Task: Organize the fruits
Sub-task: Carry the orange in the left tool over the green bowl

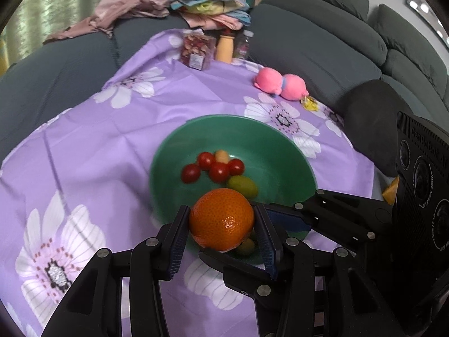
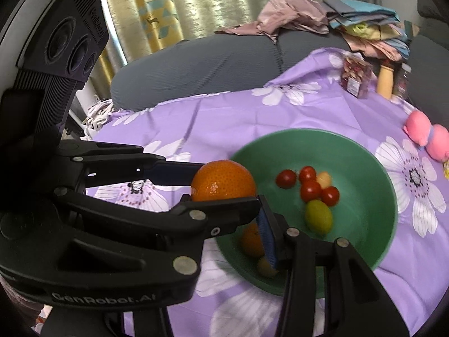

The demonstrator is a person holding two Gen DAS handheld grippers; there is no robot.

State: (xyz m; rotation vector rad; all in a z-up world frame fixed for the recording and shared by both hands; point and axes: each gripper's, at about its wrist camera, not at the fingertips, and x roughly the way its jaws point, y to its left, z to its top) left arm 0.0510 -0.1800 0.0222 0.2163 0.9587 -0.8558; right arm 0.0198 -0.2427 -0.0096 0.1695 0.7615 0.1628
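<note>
Left gripper (image 1: 221,226) is clamped on the orange (image 1: 221,219), right over the green bowl's (image 1: 280,140) near rim. Right gripper (image 2: 263,224) looks empty, maybe half open.

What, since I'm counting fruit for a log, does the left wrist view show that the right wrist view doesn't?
Only the left wrist view shows the grey sofa's tall back cushions and a partly hidden orange-yellow object at the far right.

Only the right wrist view shows a second, smaller orange fruit lying in the bowl, and a yellow curtain panel with a blue pattern.

Both show the large round orange clamped in the left tool, the green bowl, red cherry tomatoes, a green oval fruit and a pink plush toy.
</note>
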